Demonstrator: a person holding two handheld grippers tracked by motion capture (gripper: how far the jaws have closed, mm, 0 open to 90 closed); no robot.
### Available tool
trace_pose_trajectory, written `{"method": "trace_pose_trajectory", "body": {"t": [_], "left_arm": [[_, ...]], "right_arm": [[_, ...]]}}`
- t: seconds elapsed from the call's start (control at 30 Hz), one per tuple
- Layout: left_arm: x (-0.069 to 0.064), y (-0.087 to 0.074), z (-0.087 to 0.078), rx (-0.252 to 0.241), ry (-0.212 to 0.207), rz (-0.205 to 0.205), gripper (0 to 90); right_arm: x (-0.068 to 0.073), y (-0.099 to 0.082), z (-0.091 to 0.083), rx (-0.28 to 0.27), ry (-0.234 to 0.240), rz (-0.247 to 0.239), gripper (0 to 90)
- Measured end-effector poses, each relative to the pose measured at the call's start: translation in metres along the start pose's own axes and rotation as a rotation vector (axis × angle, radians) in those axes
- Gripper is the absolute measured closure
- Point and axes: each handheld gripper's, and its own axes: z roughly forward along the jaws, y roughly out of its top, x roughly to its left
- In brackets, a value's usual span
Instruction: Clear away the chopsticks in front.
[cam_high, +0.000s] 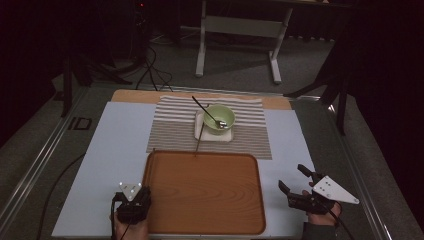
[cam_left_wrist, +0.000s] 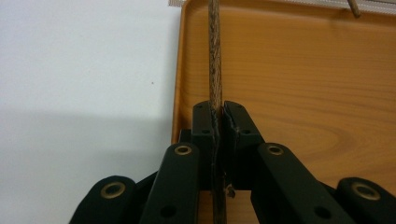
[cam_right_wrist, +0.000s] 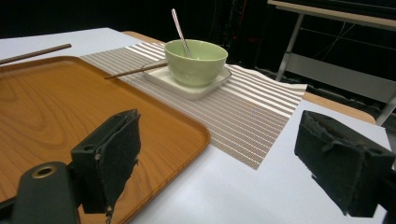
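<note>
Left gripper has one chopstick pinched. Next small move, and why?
Probably ease the left gripper inward over the tray and set the chopstick down: it is pinched along the tray's left rim, while the other chopstick leans on the white dish.

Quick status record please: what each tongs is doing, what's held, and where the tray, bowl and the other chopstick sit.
left tongs: shut on a brown chopstick, at the tray's left edge
held chopstick: runs forward along the tray's left rim
right tongs: open, nothing between the pads, right of the tray
tray: wooden, nothing lying in its middle
bowl: green, on a white dish, spoon inside
other chopstick: leans on the dish, tip at the tray's far rim
placemat: striped, under the dish
</note>
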Motion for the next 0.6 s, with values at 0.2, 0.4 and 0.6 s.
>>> {"method": "trace_pose_trajectory", "body": {"t": [0.2,0.4,0.6], "left_arm": [[0.0007,-0.0007,0.0002,0.021,0.008,-0.002,83.8],[-0.0010,-0.0005,0.0028,0.035,0.007,0.009,80.7],[-0.0002,0.0005,0.0035,0.035,0.004,0.008,78.2]], "right_arm": [[-0.0004,0.0000,-0.0003,0.000,0.000,0.003,13.8],[-0.0006,0.0000,-0.0002,0.001,-0.001,0.002,13.8],[-0.0009,0.0000,-0.0005,0.000,-0.002,0.002,13.8]]}}
